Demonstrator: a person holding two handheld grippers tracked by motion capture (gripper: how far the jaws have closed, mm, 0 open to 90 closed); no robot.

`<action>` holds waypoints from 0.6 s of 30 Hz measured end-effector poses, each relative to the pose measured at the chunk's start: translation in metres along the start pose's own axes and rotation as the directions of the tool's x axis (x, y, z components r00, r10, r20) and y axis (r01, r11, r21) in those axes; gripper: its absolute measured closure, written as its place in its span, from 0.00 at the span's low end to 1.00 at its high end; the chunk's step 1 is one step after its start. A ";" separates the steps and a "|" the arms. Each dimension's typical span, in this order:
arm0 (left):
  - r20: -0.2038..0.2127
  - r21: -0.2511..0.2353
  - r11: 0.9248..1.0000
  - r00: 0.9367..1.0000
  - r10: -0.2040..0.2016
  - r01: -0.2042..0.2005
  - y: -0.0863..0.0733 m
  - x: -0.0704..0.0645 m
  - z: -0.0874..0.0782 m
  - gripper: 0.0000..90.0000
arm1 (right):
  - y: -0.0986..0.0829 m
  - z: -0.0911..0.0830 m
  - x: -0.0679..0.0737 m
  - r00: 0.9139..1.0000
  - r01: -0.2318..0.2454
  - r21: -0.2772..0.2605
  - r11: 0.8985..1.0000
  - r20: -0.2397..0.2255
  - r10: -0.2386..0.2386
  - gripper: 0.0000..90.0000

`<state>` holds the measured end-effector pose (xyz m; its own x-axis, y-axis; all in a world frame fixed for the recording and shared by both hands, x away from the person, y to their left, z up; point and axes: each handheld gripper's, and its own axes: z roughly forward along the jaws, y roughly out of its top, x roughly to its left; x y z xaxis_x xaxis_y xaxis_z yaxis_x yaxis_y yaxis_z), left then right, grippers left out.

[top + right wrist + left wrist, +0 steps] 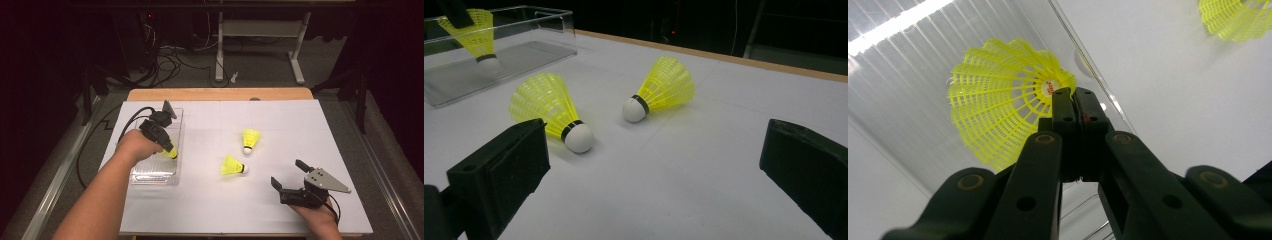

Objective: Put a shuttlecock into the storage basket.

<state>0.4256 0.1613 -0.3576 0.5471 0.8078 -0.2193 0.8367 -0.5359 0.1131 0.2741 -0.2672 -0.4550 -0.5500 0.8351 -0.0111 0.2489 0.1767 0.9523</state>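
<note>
Starting at the left, a yellow shuttlecock (170, 152) is being held over the clear plastic tray (150, 176) by the left gripper (171, 151). Its jaws are being pressed together on the rim of the feathered skirt, as is seen in the left gripper view, where the held shuttlecock (998, 120) is being viewed from its open end against the ribbed tray floor (908, 75). In the right gripper view the same shuttlecock (476, 37) is being seen hanging cork-down just inside the tray wall (524, 35), its white cork near the floor or just touching it; which cannot be told.

To the right of the tray, two more yellow shuttlecocks are being left lying on the white table (210, 210): the nearer shuttlecock (233, 166) on its side with its cork turned away from the tray, and the farther shuttlecock (250, 140) beyond it, cork towards the person. Neither is being touched.

Farthest from the tray, the right gripper (289, 174) is being rested low on the table, its jaws spread wide and holding nothing, aimed towards the two loose shuttlecocks.

Each shuttlecock is judged to be very light, its mesh skirt springy and easily crushed, its cork firm but rounded and liable to roll. A gentle pinch on the skirt rim, as is being used now, is judged safest.
</note>
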 end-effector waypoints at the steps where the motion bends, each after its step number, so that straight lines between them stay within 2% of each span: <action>1: 0.000 0.000 1.000 1.000 0.000 0.000 0.000 0.000 0.000 0.99 | 0.000 0.000 0.000 1.000 0.000 0.000 1.000 0.000 0.000 0.00; 10: 0.003 0.001 1.000 1.000 -0.006 0.006 0.003 0.001 0.003 0.99 | 0.000 0.000 0.000 1.000 0.000 0.000 1.000 0.002 0.000 0.00; 18: 0.007 -0.003 1.000 1.000 -0.009 0.009 0.000 0.000 -0.002 0.99 | 0.000 0.000 0.000 1.000 0.000 0.001 1.000 0.000 0.000 0.00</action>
<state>0.4261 0.1620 -0.3552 0.5393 0.8109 -0.2272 0.8416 -0.5279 0.1137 0.2744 -0.2669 -0.4551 -0.5498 0.8352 -0.0109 0.2502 0.1771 0.9519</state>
